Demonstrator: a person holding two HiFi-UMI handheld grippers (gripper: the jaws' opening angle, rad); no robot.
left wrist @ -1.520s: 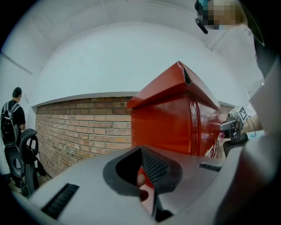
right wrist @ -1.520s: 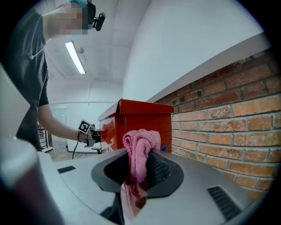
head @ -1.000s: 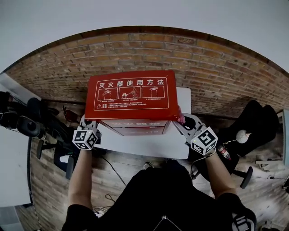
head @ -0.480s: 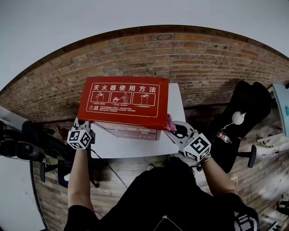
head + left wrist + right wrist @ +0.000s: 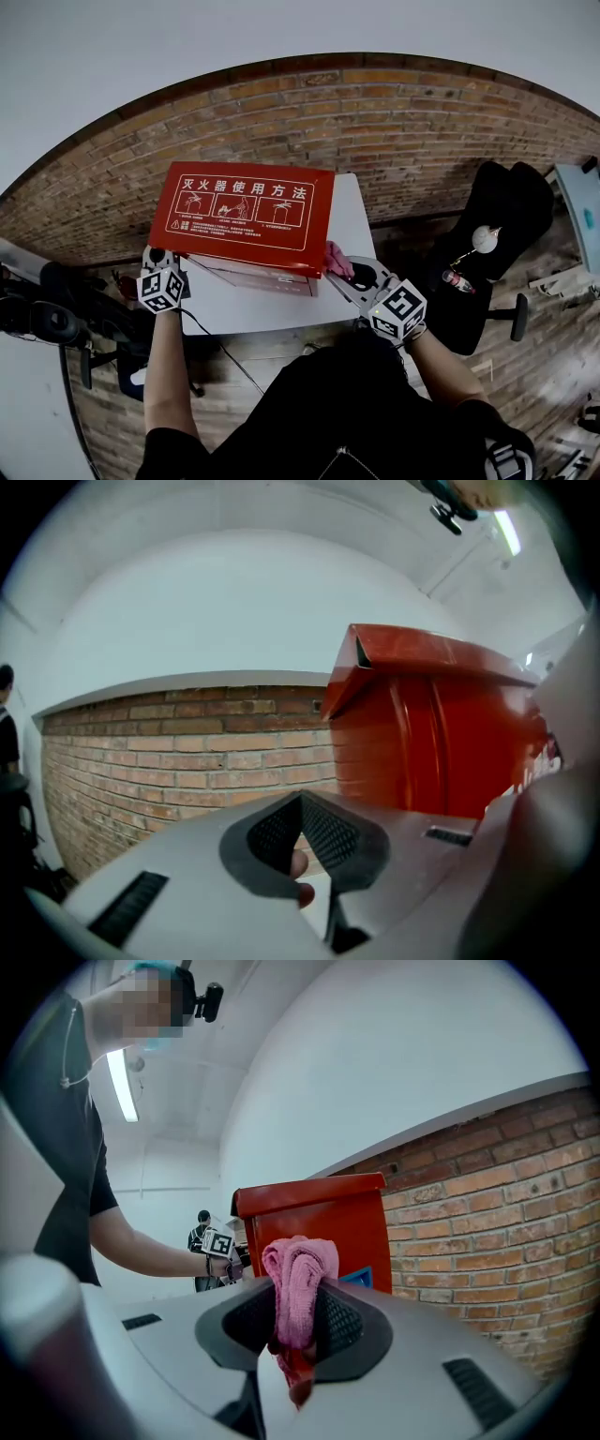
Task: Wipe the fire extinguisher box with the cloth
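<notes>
The red fire extinguisher box (image 5: 239, 220) stands on a small white table (image 5: 281, 305), its lid with white print facing up. My right gripper (image 5: 345, 272) is at the box's right front corner, shut on a pink cloth (image 5: 335, 259) that touches or nearly touches the box's side. In the right gripper view the cloth (image 5: 298, 1288) bulges out between the pads of the right gripper (image 5: 298, 1309), with the box (image 5: 323, 1218) just ahead. My left gripper (image 5: 157, 267) hangs by the box's left front corner. The left gripper (image 5: 302, 803) shows shut pads with nothing in them, the box (image 5: 441, 733) to its right.
A brick wall (image 5: 375, 122) runs behind the table. A black office chair (image 5: 506, 220) and a bottle (image 5: 457, 280) stand to the right. Dark chairs (image 5: 47, 319) crowd the left. A cable (image 5: 220, 349) hangs under the table's front edge.
The head view has swung, so the box and table now sit further left. Both grippers have kept their places at the box's front corners, the right one still holding the cloth.
</notes>
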